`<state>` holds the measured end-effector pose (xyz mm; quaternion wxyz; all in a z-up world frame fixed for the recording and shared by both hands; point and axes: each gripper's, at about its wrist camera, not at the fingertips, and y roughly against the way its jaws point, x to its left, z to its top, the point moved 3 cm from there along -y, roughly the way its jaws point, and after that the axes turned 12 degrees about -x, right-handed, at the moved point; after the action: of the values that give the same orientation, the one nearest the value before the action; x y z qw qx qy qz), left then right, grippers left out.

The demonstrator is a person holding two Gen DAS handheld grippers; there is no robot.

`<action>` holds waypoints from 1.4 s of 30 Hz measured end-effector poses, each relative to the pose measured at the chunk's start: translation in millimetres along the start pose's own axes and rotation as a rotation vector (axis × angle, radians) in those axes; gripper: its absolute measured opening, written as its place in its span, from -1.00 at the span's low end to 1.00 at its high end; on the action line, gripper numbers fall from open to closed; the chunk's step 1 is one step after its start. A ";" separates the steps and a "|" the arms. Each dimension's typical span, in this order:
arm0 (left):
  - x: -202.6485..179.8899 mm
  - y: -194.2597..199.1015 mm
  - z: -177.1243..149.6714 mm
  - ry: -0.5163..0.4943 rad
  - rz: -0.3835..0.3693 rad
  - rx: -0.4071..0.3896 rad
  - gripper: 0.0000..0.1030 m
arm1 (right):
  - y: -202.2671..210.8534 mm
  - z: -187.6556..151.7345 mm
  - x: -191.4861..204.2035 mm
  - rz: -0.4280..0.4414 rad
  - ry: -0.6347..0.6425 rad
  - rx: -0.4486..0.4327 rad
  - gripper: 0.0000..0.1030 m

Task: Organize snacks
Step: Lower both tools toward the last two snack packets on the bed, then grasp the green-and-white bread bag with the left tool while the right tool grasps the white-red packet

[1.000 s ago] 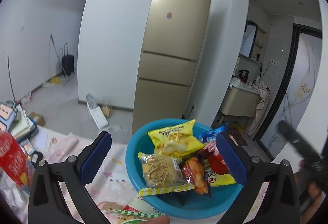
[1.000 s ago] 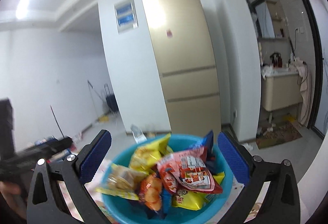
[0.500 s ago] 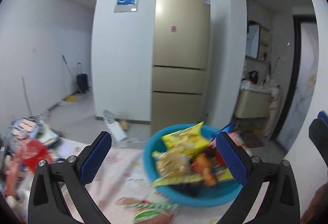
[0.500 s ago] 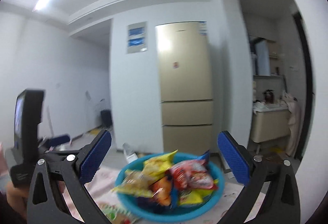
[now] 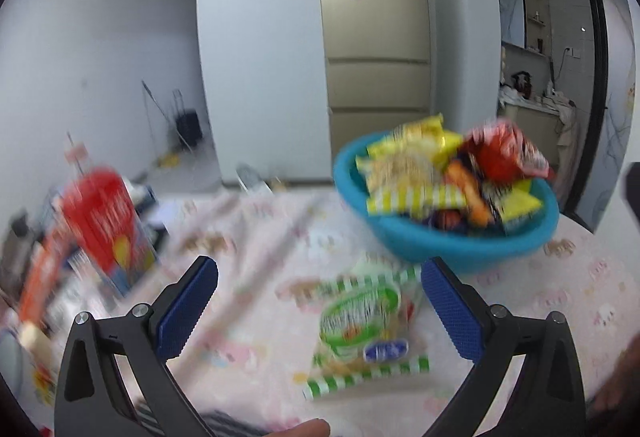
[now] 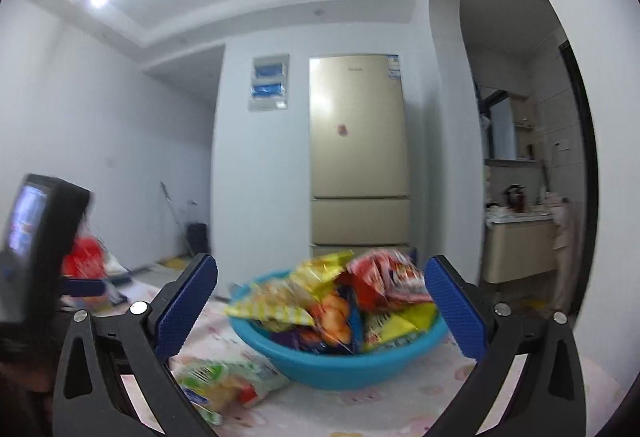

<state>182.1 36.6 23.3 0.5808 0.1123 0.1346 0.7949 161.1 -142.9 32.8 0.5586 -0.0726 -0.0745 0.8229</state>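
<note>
A blue plastic bowl (image 5: pixel 440 241) (image 6: pixel 340 361) heaped with several snack packets stands on the pink patterned tablecloth (image 5: pixel 256 337). A green-and-white striped snack packet (image 5: pixel 364 325) (image 6: pixel 224 385) lies flat on the cloth in front of the bowl. My left gripper (image 5: pixel 318 301) hovers open just above and before that packet, nothing between its blue pads. My right gripper (image 6: pixel 320 301) is open and empty too, held low with the bowl seen between its fingers. The left gripper's body (image 6: pixel 36 237) shows at the left edge of the right wrist view.
A red snack box (image 5: pixel 106 213) and other blurred packages crowd the table's left side. A gold fridge (image 5: pixel 376 29) stands against the far wall beyond the table. A fingertip (image 5: pixel 304 427) shows at the bottom of the left wrist view.
The left gripper has pulled back and tilted down, so the bowl sits farther away and the striped packet now lies between its fingers. The right gripper drew back and lowered.
</note>
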 end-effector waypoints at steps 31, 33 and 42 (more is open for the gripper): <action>-3.7 -100.1 -82.0 0.254 -0.206 0.456 1.00 | -41.1 -67.1 -14.9 0.033 -0.101 0.387 1.00; -5.9 -98.6 -82.6 0.240 -0.204 0.452 0.80 | -42.1 -68.6 -13.2 0.040 -0.098 0.395 1.00; 14.9 -83.4 -78.8 0.365 -0.228 0.404 0.31 | -48.6 -79.0 -19.9 0.072 -0.168 0.445 1.00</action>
<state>225.8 68.3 -79.0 0.5985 0.0650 0.4044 0.6886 228.5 -140.4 -33.8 0.5229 0.1184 0.0648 0.8416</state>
